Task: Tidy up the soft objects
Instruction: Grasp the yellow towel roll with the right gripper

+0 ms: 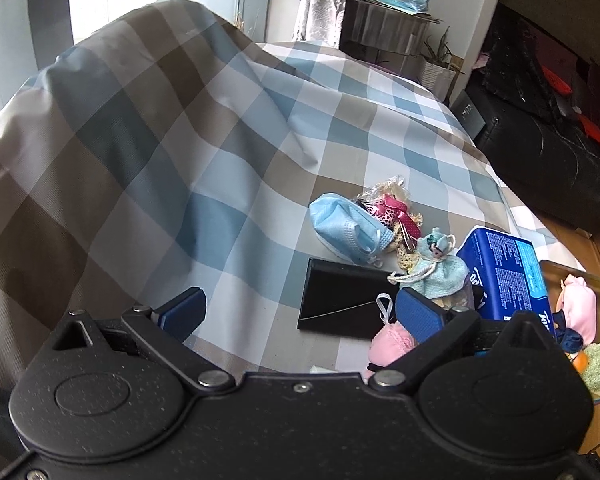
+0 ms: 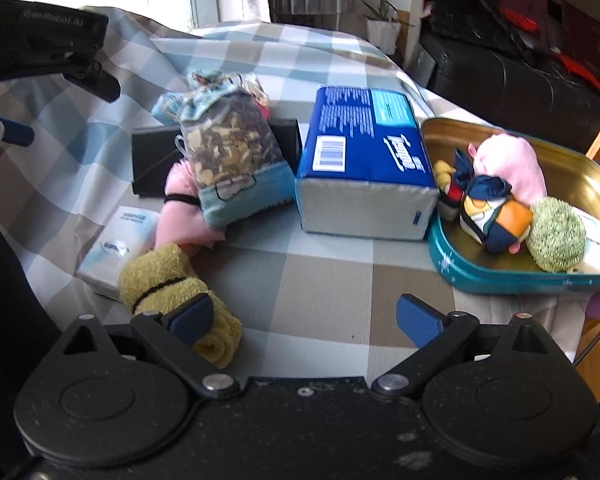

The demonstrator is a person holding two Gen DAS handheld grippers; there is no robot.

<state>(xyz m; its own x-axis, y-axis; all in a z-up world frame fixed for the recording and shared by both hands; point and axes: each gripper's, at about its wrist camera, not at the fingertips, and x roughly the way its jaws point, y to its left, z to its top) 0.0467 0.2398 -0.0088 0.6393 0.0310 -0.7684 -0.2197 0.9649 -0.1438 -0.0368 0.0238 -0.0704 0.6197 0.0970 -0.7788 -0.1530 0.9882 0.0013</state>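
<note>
A teal tin tray [image 2: 500,280] with a gold inside stands at the right on the checked bedspread. In it lie a pink plush [image 2: 512,164], a navy and orange soft ball [image 2: 496,216] and a green fuzzy ball [image 2: 556,236]. A rolled yellow towel [image 2: 160,280] lies by the left finger of my right gripper [image 2: 304,320], which is open over bare cloth. A pink soft item [image 2: 180,216], a potpourri sachet [image 2: 232,156] and a blue tissue pack [image 2: 364,160] sit beyond. My left gripper [image 1: 300,312] is open above a black wallet [image 1: 340,300]. A blue face mask [image 1: 348,228] lies further out.
A small white tissue packet [image 2: 116,248] lies left of the towel. A bundle of ribbons [image 1: 388,208] sits beside the mask. A mound of checked bedding [image 1: 120,120] rises at the left. A black sofa [image 2: 520,76] and a potted plant [image 2: 384,24] stand past the bed's far edge.
</note>
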